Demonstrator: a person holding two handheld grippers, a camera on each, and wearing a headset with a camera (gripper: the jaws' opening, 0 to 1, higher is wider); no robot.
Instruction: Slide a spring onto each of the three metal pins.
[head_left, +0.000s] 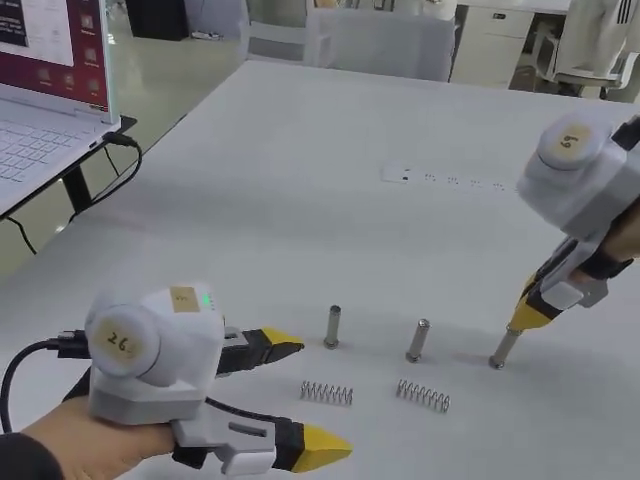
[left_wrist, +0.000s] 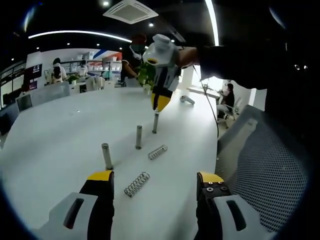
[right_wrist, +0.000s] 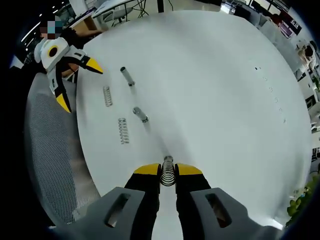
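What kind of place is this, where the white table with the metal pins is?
Most likely an open-plan office or lab workspace: a large white table, an open laptop beside it, a mesh office chair, and people at desks in the background under a ceiling air vent.

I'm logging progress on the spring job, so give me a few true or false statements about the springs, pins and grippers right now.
1. Two loose springs lie on the table. True.
2. The left gripper is shut on a spring. False: its jaws are open and empty.
3. The right gripper holds a third spring at the top of the end pin. True.
4. The other two pins lie flat. False: they stand upright.
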